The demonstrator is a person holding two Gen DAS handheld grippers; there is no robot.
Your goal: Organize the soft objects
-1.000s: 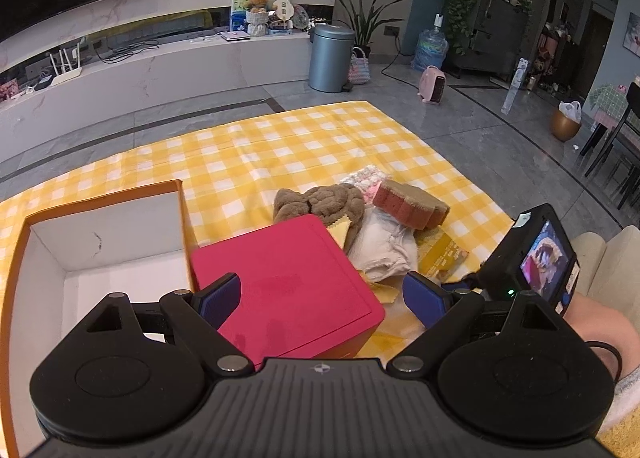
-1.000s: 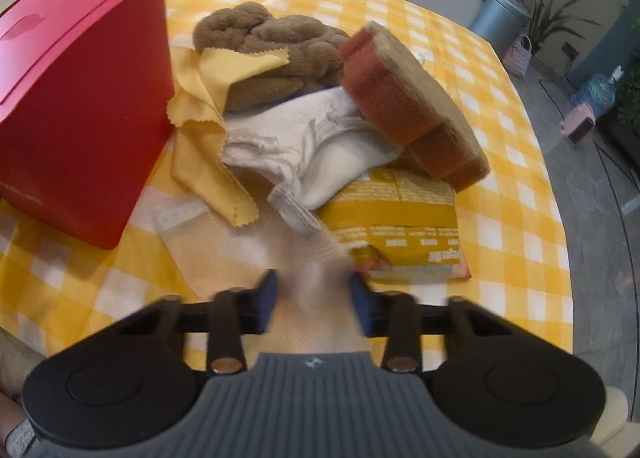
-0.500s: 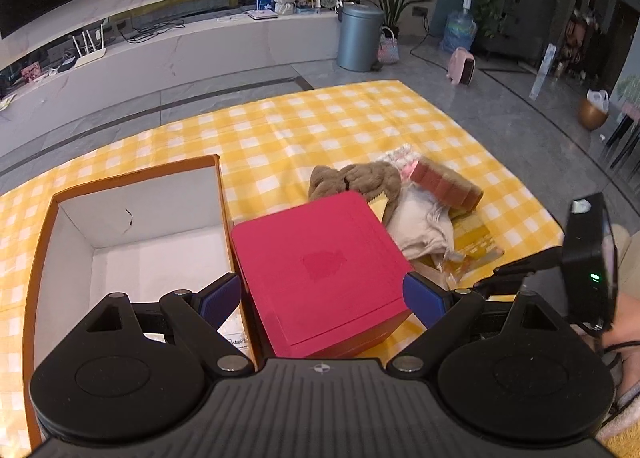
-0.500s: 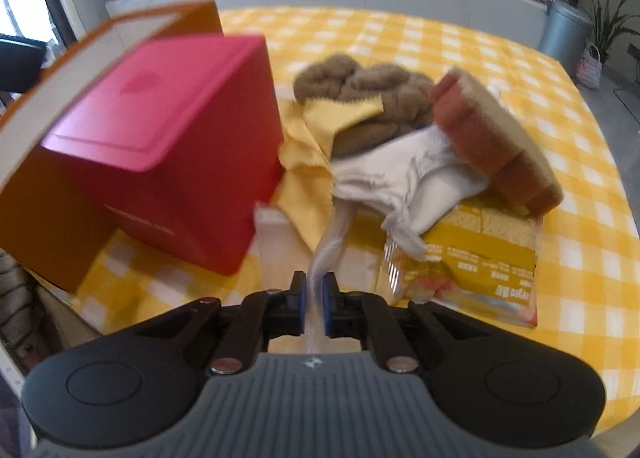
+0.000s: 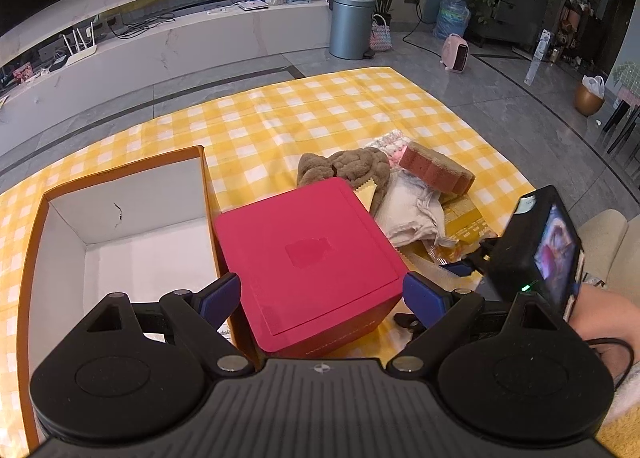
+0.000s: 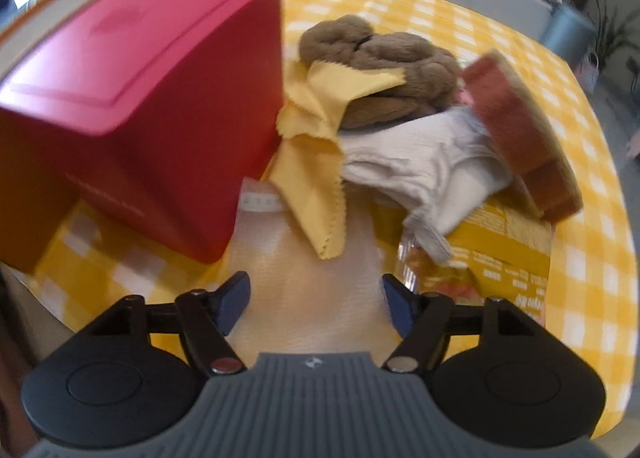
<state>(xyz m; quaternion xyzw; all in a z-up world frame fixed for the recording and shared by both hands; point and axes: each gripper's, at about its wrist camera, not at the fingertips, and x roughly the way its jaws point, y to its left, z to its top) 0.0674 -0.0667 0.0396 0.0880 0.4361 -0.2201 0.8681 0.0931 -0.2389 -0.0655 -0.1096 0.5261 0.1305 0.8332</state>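
My right gripper (image 6: 316, 298), jaws just sprung apart, straddles the sheer pouch (image 6: 304, 278) at the table's near edge beside the red box (image 6: 140, 98); my left gripper (image 5: 320, 294) hangs spread.

The left gripper (image 5: 322, 296) is held tilted downward with its jaws spread wide, and nothing is pressed between its blue pads (image 5: 221, 294). The right gripper (image 6: 316, 296) is also pitched steeply down; its jaws have just been opening and now stand well apart, its pads (image 6: 234, 294) gripping nothing. In the left wrist view the right gripper's body (image 5: 536, 250) is seen at the right edge, carried by a bare hand (image 5: 600, 314) just behind it.
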